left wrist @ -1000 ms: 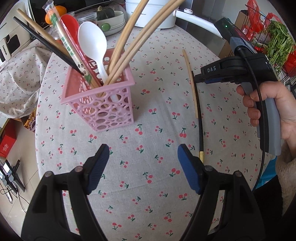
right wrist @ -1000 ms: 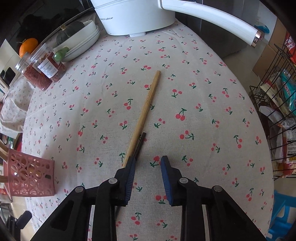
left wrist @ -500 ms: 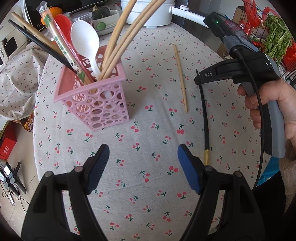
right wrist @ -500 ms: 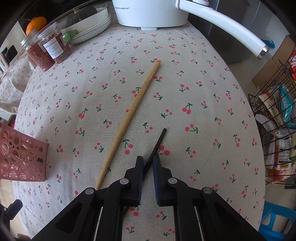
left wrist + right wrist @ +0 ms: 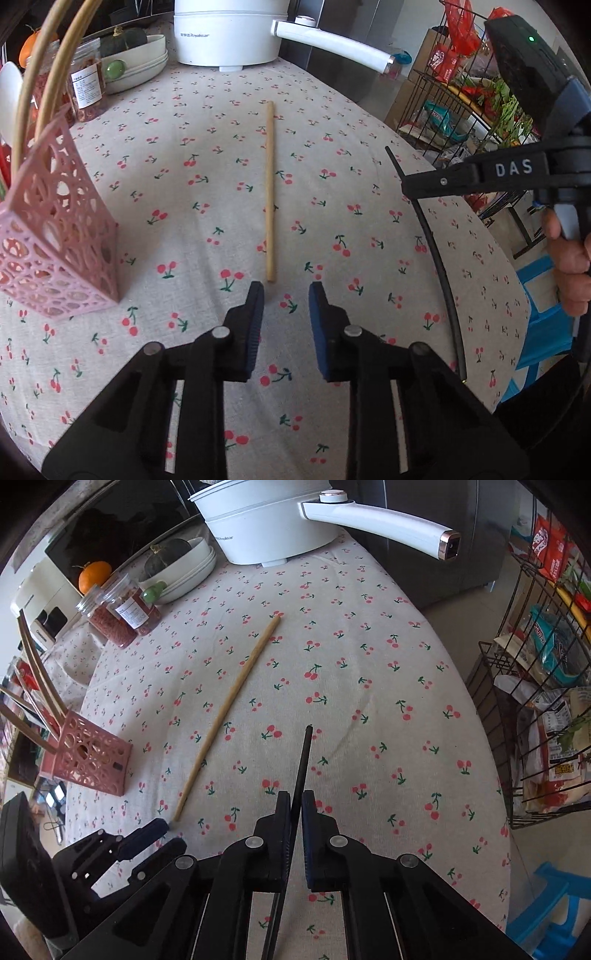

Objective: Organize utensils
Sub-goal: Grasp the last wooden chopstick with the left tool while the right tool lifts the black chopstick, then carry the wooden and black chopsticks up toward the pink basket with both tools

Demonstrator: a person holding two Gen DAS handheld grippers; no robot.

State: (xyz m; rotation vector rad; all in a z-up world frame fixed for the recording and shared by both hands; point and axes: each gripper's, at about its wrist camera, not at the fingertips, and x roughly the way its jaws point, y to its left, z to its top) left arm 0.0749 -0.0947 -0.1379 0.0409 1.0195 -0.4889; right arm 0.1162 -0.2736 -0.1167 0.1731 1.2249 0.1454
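Note:
A wooden chopstick (image 5: 270, 192) lies on the cherry-print tablecloth, pointing away from me. Its near end sits just ahead of my left gripper (image 5: 286, 293). That gripper's jaws are closing, with nothing between the pads. My right gripper (image 5: 295, 797) is shut on a black chopstick (image 5: 304, 753), which sticks out forward above the cloth. In the left wrist view the black chopstick (image 5: 436, 258) hangs at the right in that gripper (image 5: 406, 184), which a hand holds. A pink perforated basket (image 5: 55, 240) with chopsticks and a white spoon stands at the left.
At the back stands a white electric pot (image 5: 225, 33) with a long handle, beside stacked bowls (image 5: 136, 62) and jars (image 5: 86, 88). A wire rack (image 5: 461, 99) of groceries and a blue stool (image 5: 546, 314) stand past the table's right edge.
My left gripper swung right from the pink basket to the wooden chopstick's near end, and its jaws narrowed. My right gripper shut on the black chopstick and raised it.

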